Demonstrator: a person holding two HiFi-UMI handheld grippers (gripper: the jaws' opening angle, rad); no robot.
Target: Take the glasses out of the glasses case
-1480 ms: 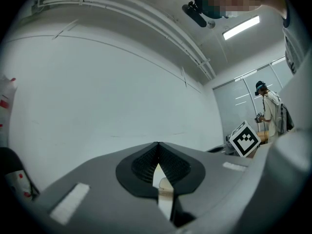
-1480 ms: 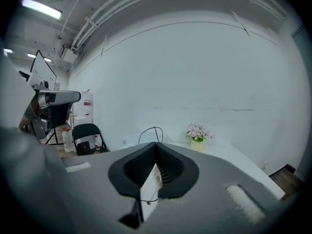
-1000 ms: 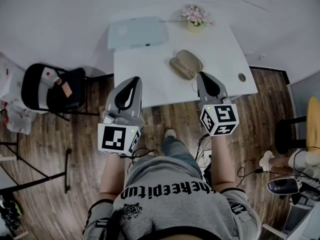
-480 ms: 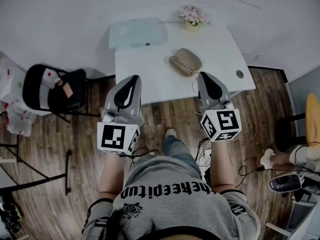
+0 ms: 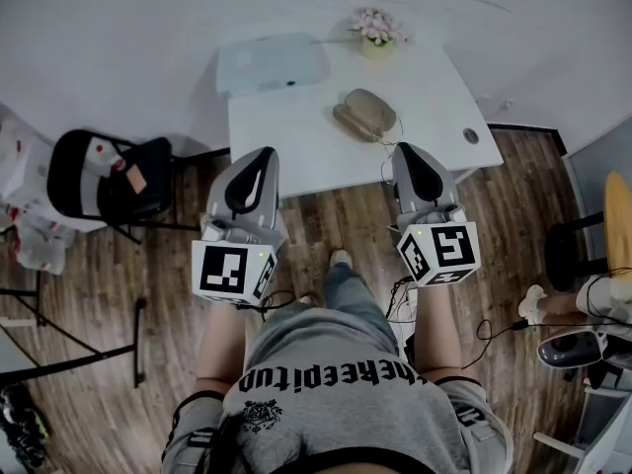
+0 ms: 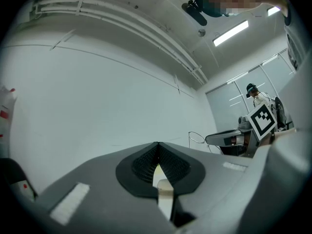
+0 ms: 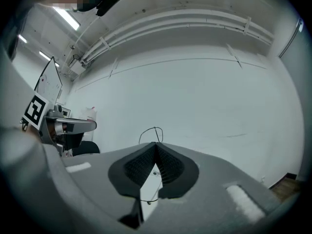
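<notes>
Head view: the tan glasses case lies on the white table, with both grippers just short of it.

Left gripper view: the left gripper has its fingers pressed together, empty.

Right gripper view: the right gripper pinches the thin-wire glasses.

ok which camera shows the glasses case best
The head view. The tan glasses case lies in full sight on the white table, seen from above. The left gripper view and the right gripper view show none of it; both look out at the pale wall instead.
</notes>
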